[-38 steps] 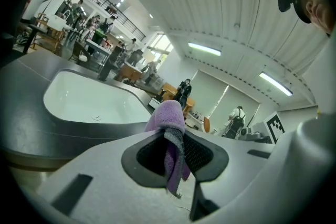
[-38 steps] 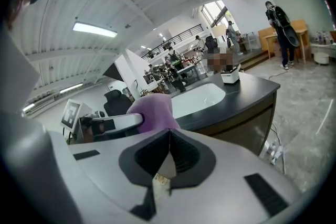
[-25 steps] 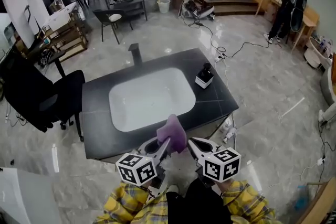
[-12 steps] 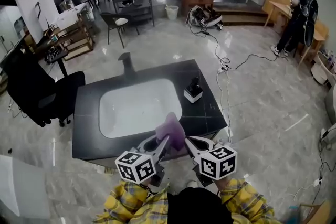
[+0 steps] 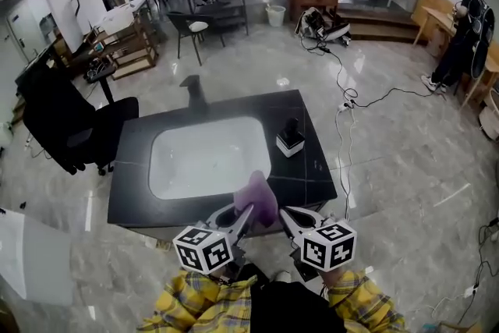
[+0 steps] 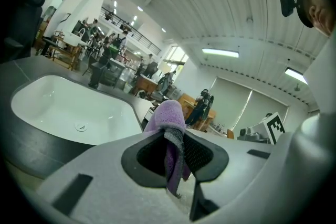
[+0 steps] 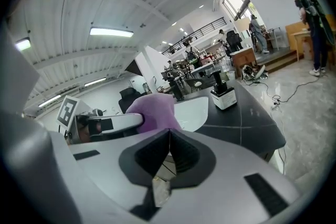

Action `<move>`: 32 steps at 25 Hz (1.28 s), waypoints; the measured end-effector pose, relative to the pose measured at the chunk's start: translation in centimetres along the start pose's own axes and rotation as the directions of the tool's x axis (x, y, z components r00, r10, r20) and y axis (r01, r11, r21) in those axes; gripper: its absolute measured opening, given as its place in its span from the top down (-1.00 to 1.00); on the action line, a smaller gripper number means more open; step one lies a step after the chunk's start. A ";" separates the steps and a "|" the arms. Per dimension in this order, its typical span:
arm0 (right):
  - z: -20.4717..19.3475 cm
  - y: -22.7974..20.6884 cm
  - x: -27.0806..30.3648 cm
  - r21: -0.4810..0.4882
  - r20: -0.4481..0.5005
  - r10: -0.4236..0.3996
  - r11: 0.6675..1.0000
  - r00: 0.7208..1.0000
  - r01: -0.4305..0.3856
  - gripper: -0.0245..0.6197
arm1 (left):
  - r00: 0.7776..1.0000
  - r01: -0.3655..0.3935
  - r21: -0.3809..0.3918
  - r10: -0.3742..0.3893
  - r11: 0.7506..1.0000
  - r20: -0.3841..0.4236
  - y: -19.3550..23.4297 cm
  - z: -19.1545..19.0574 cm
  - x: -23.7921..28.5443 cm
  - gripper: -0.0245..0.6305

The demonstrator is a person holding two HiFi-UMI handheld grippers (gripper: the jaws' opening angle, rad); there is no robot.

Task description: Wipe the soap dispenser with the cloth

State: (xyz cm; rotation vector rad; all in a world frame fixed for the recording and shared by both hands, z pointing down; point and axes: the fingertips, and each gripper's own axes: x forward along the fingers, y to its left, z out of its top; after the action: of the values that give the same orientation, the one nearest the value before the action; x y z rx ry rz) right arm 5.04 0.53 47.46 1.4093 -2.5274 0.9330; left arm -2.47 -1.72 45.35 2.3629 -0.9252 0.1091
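The soap dispenser [image 5: 290,139], a white block with a black pump, stands on the dark counter [image 5: 312,171] right of the white basin [image 5: 207,156]; it also shows in the right gripper view as the dispenser [image 7: 222,93]. My left gripper [image 5: 248,208] is shut on a purple cloth [image 5: 257,197], which sticks up from its jaws as the cloth [image 6: 167,120]. My right gripper [image 5: 284,212] is shut and holds nothing; both hover just before the counter's near edge, short of the dispenser.
A black faucet [image 5: 192,90] stands at the basin's far side. A black office chair [image 5: 66,125] sits left of the counter. Cables [image 5: 366,101] trail over the marble floor at right. People and desks fill the far room.
The counter has shifted in the head view and now sits a little closer and more central; both grippers have travelled along with the person. The cloth stays in the left jaws.
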 end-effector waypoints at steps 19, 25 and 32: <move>6.2 -6.5 3.1 0.010 0.038 -0.114 0.993 0.993 0.114 0.91 | 0.997 0.076 -0.042 -0.077 0.996 -0.025 4.3 4.4 8.5 0.73; 8.5 -7.3 6.9 -0.011 0.055 -0.108 0.994 0.993 0.109 0.90 | 0.995 0.095 -0.039 -0.097 0.995 -0.040 7.2 6.5 10.4 0.73; 10.2 -9.1 10.0 -0.007 0.068 -0.121 0.992 0.990 0.122 0.90 | 0.990 0.123 -0.069 -0.127 0.990 -0.065 10.0 7.2 12.7 0.73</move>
State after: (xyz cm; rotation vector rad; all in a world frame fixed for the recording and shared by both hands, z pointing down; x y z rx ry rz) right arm 8.75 -16.00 47.11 1.5976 -2.4558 0.8633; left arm -0.24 -19.02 47.97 2.3353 -0.7348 0.1092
